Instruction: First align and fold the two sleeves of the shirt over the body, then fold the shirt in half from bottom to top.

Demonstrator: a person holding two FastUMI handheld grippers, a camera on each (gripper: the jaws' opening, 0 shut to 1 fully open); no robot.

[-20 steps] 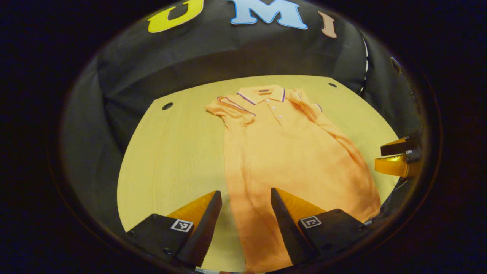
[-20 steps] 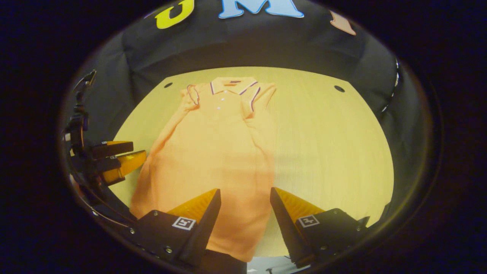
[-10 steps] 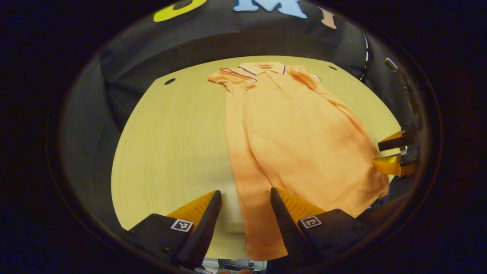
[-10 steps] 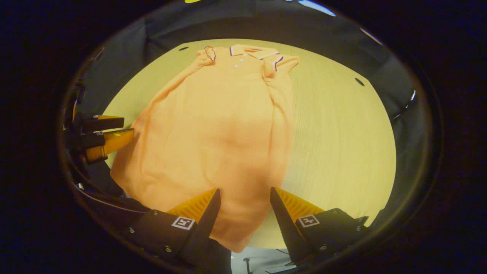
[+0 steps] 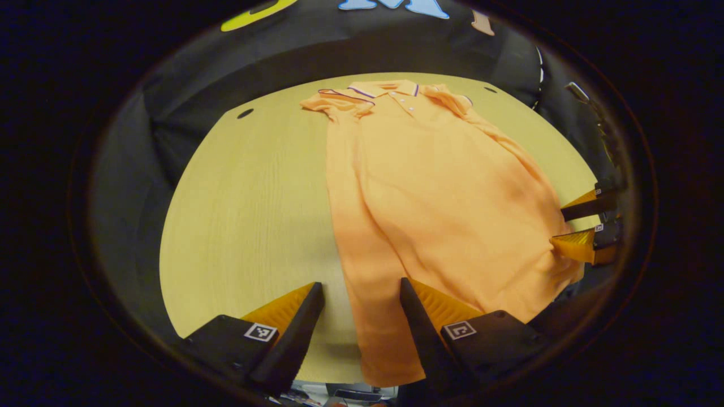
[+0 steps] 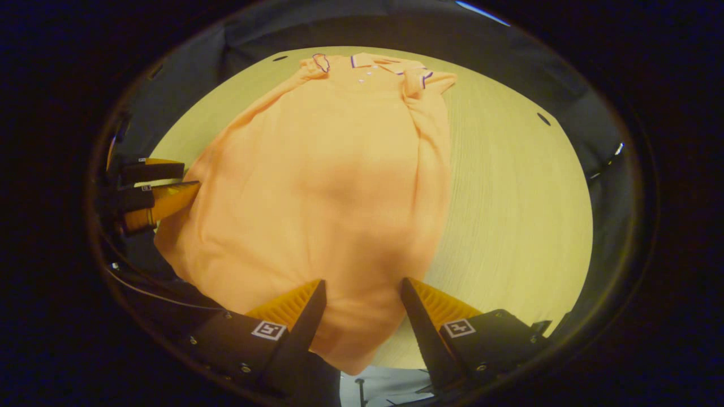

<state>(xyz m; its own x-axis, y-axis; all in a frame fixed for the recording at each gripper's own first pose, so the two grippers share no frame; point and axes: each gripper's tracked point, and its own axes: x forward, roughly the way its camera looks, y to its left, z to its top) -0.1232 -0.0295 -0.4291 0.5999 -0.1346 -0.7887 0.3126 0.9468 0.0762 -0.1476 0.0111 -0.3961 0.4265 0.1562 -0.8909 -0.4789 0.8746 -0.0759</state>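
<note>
An orange polo shirt (image 5: 441,186) (image 6: 328,169) lies flat on the wooden table (image 5: 254,198) (image 6: 509,198), its collar (image 5: 390,87) (image 6: 379,61) at the far end. Both short sleeves (image 5: 339,102) (image 5: 452,102) lie tucked in near the shoulders. My left gripper (image 5: 360,285) is open, its fingers straddling the shirt's left side close to the hem. My right gripper (image 6: 363,282) is open above the hem's right part. The right gripper (image 5: 557,228) also appears at the shirt's right edge in the left gripper view, and the left gripper (image 6: 191,176) at its left edge in the right gripper view.
The round-cornered table has small dark holes (image 5: 245,113) (image 5: 490,89) (image 6: 543,118) near its far corners. Its near edge runs just under the hem. Black cloth walls close in the back and sides. Bare wood lies to either side of the shirt.
Both grippers have dropped lower and tilted toward the near hem, so the shirt looms larger and the collar sits higher in both views. Both stay open.
</note>
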